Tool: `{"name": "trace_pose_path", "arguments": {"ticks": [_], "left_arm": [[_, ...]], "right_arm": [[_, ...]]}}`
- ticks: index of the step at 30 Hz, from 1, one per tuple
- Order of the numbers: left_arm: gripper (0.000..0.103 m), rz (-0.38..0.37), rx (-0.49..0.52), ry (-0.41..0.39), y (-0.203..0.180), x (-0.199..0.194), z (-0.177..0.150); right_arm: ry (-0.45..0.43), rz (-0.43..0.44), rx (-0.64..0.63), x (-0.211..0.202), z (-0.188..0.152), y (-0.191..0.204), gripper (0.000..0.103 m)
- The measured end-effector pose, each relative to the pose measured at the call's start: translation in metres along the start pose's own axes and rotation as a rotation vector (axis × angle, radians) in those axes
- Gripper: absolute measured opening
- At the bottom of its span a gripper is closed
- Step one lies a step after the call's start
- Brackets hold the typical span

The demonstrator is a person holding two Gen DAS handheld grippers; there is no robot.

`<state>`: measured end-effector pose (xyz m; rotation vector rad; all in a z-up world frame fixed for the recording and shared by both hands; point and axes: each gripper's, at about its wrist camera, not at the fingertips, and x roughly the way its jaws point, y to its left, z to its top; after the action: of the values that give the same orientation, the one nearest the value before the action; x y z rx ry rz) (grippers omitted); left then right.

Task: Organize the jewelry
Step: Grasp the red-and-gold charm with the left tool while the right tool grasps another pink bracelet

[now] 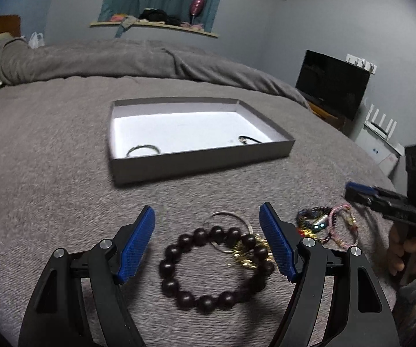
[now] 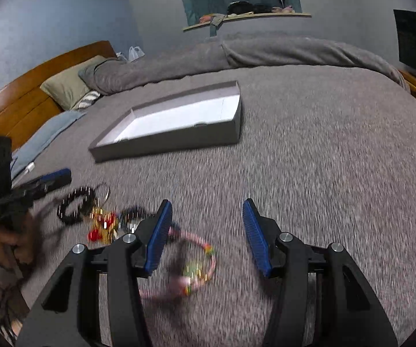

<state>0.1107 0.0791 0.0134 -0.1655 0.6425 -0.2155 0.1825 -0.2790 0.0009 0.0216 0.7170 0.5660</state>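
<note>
I hold my left gripper [image 1: 207, 241] over a grey bedspread [image 1: 48, 173], its blue pads spread wide and gripping nothing. Between them, lying flat on the cloth, is a bracelet of large dark round beads [image 1: 179, 284]. I judge it fairly weighty for its size, each bead hard and smooth, strung so the loop flexes and will sag when lifted. The beads could roll out of a pinch, so I would close across one side of the loop, over the cord between two beads, on the near-left arc where nothing overlaps. At its far-right side it lies over a thin silver ring [image 1: 227, 217] and a small gold-coloured piece [image 1: 247, 257], which might drag along.

Further right sits a tangle of thinner bracelets [image 1: 328, 225]. My right gripper [image 2: 208, 237] is above their right edge, jaws partly apart and empty, with a pink woven bracelet [image 2: 205, 256] blurred on the cloth beneath. It looks light, soft and limp; any part of the band would serve.

Beyond, a shallow grey box [image 1: 202, 160] lies on the bed, with a silver bangle [image 1: 143, 149] and a dark band [image 1: 249, 139] inside.
</note>
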Motion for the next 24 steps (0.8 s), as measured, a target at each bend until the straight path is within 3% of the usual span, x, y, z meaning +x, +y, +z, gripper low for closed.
{"name": "trace_pose_path", "arguments": {"ticks": [9, 12, 13, 17, 22, 24], "left_arm": [[0.075, -0.012, -0.016, -0.009, 0.002, -0.003, 0.002], [0.075, -0.025, 0.009, -0.002, -0.009, -0.001, 0.001], [0.075, -0.028, 0.017, 0.003, -0.012, 0.0, 0.001], [0.075, 0.003, 0.034, 0.015, -0.015, 0.003, 0.0], [0.075, 0.017, -0.021, 0.032, -0.001, 0.006, 0.001], [0.069, -0.009, -0.017, 0.023, -0.002, 0.004, 0.002]], "right_arm": [[0.069, 0.01, -0.063, 0.009, -0.015, 0.007, 0.047], [0.092, 0.005, -0.069, 0.016, -0.017, 0.007, 0.019], [0.094, 0.008, -0.071, 0.016, -0.017, 0.007, 0.005], [0.052, -0.001, -0.074, 0.01, -0.015, 0.007, 0.005], [-0.01, -0.035, -0.026, -0.001, -0.007, -0.004, 0.005], [-0.021, -0.041, -0.019, -0.002, -0.006, -0.006, 0.005]]}}
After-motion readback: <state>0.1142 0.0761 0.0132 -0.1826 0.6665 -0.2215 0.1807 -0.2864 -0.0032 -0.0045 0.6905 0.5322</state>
